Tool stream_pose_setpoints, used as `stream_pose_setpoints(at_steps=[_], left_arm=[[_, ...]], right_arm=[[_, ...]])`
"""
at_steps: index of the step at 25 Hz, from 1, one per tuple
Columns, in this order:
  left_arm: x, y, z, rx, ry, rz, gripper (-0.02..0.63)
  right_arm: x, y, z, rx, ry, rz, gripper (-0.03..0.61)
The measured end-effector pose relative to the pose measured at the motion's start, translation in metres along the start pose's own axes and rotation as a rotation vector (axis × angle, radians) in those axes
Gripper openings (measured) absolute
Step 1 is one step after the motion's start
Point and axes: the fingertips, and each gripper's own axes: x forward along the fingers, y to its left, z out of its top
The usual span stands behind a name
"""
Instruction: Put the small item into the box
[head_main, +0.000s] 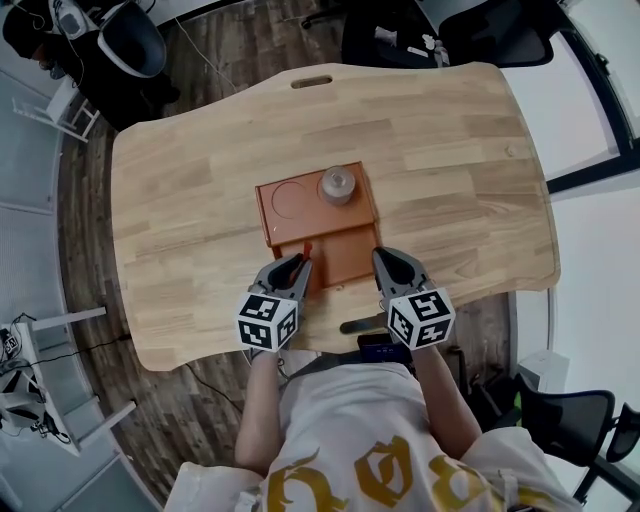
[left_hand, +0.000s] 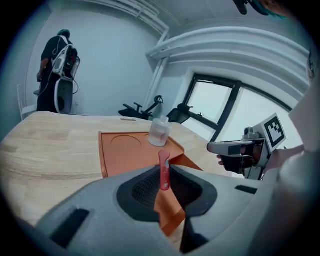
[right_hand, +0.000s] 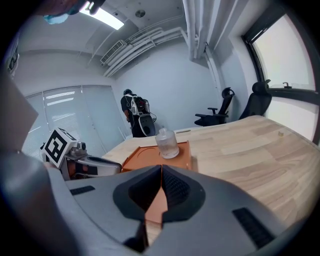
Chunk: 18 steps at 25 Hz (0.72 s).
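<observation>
Here, the wooden desk (head_main: 200, 180) carries an orange box (head_main: 340, 255) near its front edge. The right gripper (head_main: 383, 258) has its jaws pressed together, while the left gripper (head_main: 303, 262) jaws clamp the small red item (left_hand: 164, 170) at the box's front side.

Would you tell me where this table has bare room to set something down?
Bare table lies left, right and beyond the orange box. Crowded: its near side, where the left tongs and right tongs sit.
</observation>
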Motion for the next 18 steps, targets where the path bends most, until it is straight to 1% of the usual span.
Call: stream_pose_setpoints(at_steps=[5, 14, 18], left_arm=[[0.011, 0.0, -0.009, 0.003, 0.053, -0.006, 0.06], [0.028, 0.003, -0.025, 0.038, 0.161, 0.003, 0.06], [0.036, 0.003, -0.032, 0.034, 0.213, 0.004, 0.06]], right_arm=[[0.006, -0.004, -0.004, -0.015, 0.021, -0.002, 0.012], [0.014, -0.009, -0.01, -0.009, 0.048, -0.004, 0.012], [0.018, -0.013, -0.011, -0.015, 0.058, -0.008, 0.012]])
